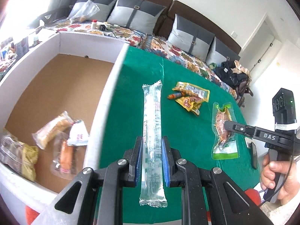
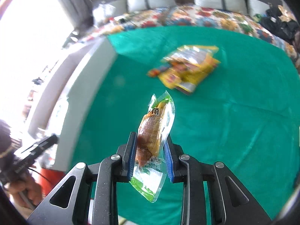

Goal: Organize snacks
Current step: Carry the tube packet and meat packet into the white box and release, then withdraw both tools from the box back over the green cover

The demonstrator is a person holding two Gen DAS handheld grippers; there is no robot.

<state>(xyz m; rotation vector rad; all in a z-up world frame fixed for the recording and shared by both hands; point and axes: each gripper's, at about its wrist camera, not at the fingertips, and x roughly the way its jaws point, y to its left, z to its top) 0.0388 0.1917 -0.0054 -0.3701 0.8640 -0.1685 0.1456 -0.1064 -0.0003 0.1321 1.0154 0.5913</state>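
My left gripper (image 1: 152,140) is shut on a long clear tube-shaped snack packet (image 1: 151,112), held lengthwise above the green tablecloth (image 1: 187,127). In the right wrist view my right gripper (image 2: 150,136) is shut on a clear pouch with green edges and a brown meat snack (image 2: 152,127), lifted off the cloth. The left wrist view shows that same pouch (image 1: 223,133) pinched by the right gripper (image 1: 228,124), with a person's hand on its handle. A small pile of yellow snack packets (image 1: 191,97) (image 2: 189,69) lies on the cloth beyond.
A white-walled box (image 1: 112,86) with a brown floor stands left of the cloth and holds several wrapped snacks (image 1: 54,129). A dark phone (image 1: 254,155) lies near the cloth's right edge. Behind is a sofa with grey cushions (image 1: 135,15) and a black bag (image 1: 232,75).
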